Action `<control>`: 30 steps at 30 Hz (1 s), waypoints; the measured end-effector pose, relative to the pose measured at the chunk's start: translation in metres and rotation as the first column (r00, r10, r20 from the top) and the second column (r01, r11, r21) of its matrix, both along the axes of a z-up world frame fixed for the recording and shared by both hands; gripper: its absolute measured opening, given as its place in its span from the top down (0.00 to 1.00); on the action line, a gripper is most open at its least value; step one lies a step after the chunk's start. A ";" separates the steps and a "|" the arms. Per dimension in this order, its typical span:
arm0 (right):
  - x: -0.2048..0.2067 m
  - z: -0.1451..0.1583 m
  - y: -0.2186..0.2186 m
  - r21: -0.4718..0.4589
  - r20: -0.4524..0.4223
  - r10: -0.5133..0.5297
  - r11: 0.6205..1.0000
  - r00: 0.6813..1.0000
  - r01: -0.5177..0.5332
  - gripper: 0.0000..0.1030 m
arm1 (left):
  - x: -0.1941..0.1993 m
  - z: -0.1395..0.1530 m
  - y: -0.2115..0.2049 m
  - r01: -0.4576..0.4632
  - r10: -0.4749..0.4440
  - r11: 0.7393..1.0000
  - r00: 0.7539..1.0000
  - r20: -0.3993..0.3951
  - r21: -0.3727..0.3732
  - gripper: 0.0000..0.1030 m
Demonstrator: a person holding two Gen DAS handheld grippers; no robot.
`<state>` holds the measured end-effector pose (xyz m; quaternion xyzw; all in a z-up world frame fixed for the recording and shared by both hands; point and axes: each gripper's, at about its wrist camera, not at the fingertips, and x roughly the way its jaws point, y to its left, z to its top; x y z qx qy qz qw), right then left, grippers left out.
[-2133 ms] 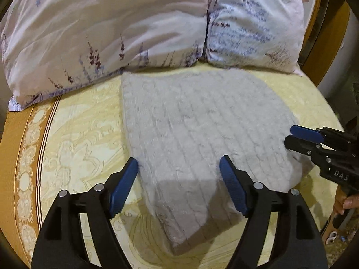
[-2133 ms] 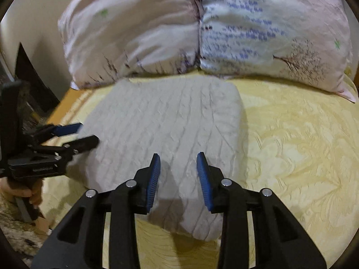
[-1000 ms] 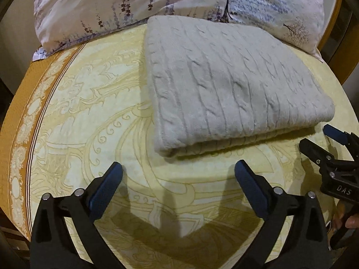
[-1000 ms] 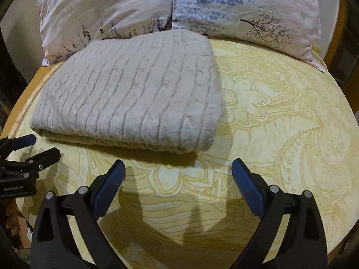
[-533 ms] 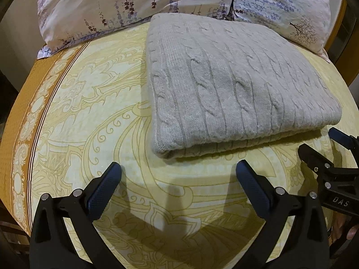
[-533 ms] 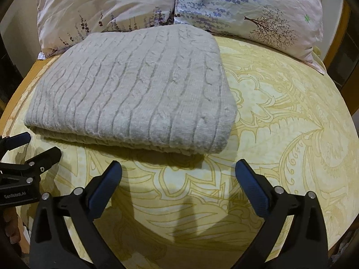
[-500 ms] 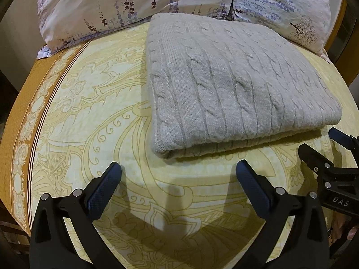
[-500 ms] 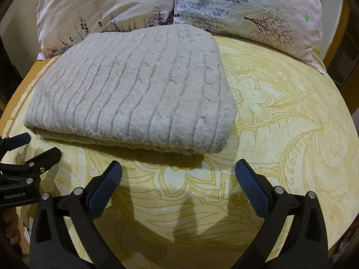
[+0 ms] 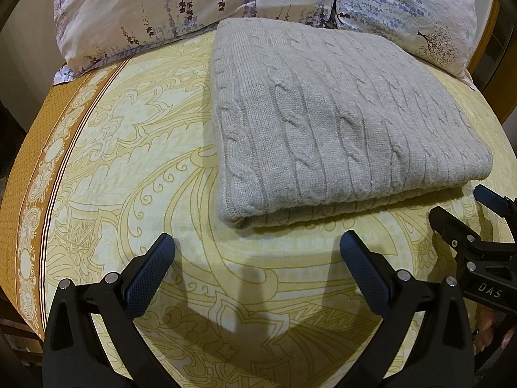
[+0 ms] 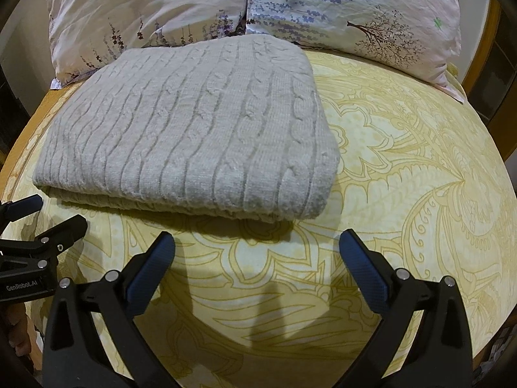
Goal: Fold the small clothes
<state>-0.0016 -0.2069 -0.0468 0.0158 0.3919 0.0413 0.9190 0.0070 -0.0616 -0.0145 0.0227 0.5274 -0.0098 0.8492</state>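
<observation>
On the bed sheet (image 9: 135, 148), a yellow patterned cover with an orange border at its left side, a grey cable-knit sweater (image 9: 329, 123) is laid folded in a flat rectangle, its doubled near edge turned toward both cameras. The sweater's far edge is seen to touch two floral pillows (image 10: 245, 3) set side by side at the head of the bed. No container is observed.

The left gripper (image 9: 258, 271) is held low over bare sheet just short of the sweater's near left corner, jaws spread wide and nothing between them. The right gripper (image 10: 257, 270) is held likewise before the near right corner, jaws released and apart from the fabric. Each gripper is seen side-on at the edge of the other's view. Shadows of the fingers are cast on the sheet.
</observation>
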 end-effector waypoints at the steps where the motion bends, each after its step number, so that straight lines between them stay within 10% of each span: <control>1: 0.000 0.000 0.000 0.000 0.000 0.001 1.000 1.000 -0.001 0.02 | 0.000 0.000 0.000 0.000 0.000 1.000 1.000 0.000 0.000 0.01; 30: 0.000 0.000 -0.001 -0.001 0.003 0.002 1.000 1.000 -0.002 0.02 | 0.002 0.000 0.001 0.009 -0.009 1.000 1.000 -0.001 -0.001 0.01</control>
